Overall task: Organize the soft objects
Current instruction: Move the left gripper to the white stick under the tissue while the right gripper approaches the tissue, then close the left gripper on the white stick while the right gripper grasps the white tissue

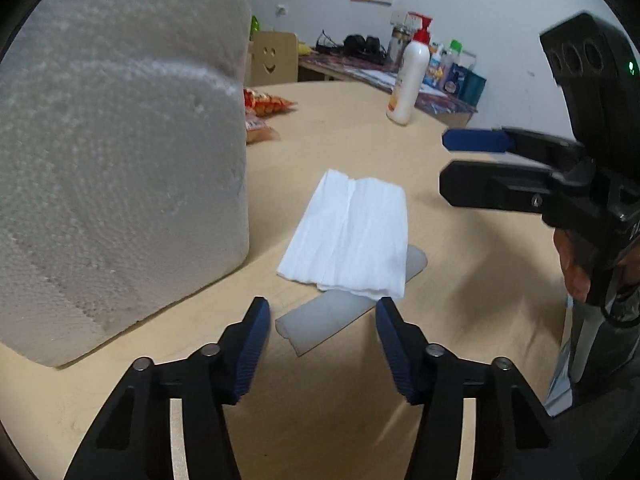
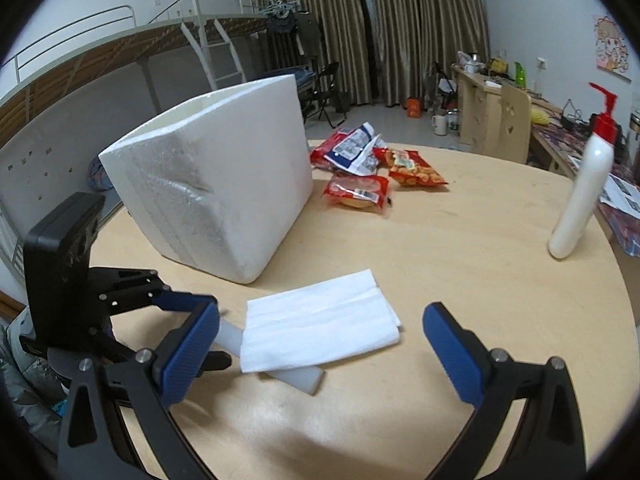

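A folded white paper towel (image 1: 352, 232) lies on the round wooden table (image 1: 460, 248), on top of a pale foam strip (image 1: 320, 322). Both show in the right wrist view too: the towel (image 2: 316, 324) and the strip (image 2: 300, 378). A white foam box (image 1: 120, 160) stands to the left, also in the right wrist view (image 2: 216, 176). My left gripper (image 1: 322, 344) is open and empty, just short of the strip's near end. My right gripper (image 2: 322, 348) is open and empty, low over the table around the towel's near edge. It shows in the left wrist view (image 1: 450, 164) too.
A white pump bottle with a red top (image 2: 580, 196) stands at the table's right. Several red snack packets (image 2: 372, 172) lie behind the box. A desk with clutter (image 1: 400, 68), a wooden chair (image 2: 504, 124), a bunk bed and curtains are beyond the table.
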Available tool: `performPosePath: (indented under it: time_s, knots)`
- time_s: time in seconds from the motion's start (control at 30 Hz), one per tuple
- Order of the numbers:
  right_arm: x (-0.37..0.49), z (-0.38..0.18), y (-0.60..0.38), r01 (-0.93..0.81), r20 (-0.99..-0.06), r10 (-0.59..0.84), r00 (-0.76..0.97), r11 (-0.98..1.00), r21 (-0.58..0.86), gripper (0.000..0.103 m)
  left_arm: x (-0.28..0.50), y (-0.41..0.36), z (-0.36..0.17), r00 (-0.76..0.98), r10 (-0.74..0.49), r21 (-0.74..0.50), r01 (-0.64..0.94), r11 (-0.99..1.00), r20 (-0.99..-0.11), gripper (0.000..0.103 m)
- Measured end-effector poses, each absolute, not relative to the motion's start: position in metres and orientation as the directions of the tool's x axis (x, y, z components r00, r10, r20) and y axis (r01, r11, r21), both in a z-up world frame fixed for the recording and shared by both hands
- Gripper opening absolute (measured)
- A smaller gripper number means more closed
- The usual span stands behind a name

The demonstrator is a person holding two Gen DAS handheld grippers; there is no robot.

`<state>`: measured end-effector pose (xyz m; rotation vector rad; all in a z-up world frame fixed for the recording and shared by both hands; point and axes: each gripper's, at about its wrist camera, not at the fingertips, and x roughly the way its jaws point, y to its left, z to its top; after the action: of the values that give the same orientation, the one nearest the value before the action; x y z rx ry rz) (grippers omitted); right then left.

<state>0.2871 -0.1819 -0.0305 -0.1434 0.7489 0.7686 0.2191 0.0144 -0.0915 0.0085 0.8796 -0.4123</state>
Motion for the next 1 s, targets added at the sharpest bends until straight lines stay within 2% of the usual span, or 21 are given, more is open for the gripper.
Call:
performPosePath:
  time_s: [0.2, 0.33, 0.4, 0.5, 0.63, 1.0]
  knots:
    - [0.297, -0.035, -0.174, -0.697, -0.676, 0.587, 0.446, 0.701, 0.15, 0.103, 0.219, 0.012, -0.096, 0.558, -0.337, -0.123, 0.385, 0.915, -0.758, 0.046]
    - [0.306, -0.042, -0.17, -0.689, -0.694, 0.573, 0.435, 0.709, 0.153, 0.103, 0.214, 0.01, -0.097, 0.549, -0.35, -0.113, 0.419, 0.901, -0.759, 0.041]
    - [0.309, -0.045, -0.169, -0.685, -0.701, 0.569, 0.43, 0.711, 0.157, 0.103, 0.211, 0.01, -0.097, 0.539, -0.362, -0.115, 0.437, 0.892, -0.76, 0.031]
    - [0.308, -0.049, -0.167, -0.689, -0.71, 0.565, 0.421, 0.708, 0.154, 0.103, 0.205, 0.012, -0.097, 0.513, -0.4, -0.151, 0.46, 0.875, -0.759, 0.024]
    - [0.307, -0.055, -0.17, -0.684, -0.716, 0.56, 0.416, 0.712, 0.159, 0.103, 0.197, 0.006, -0.097, 0.461, -0.452, -0.183, 0.517, 0.836, -0.763, 0.024]
    - [0.308, -0.063, -0.169, -0.669, -0.739, 0.529, 0.418, 0.729, 0.144, 0.103, 0.199, -0.011, -0.098, 0.495, -0.419, -0.116, 0.532, 0.839, -0.761, 0.021]
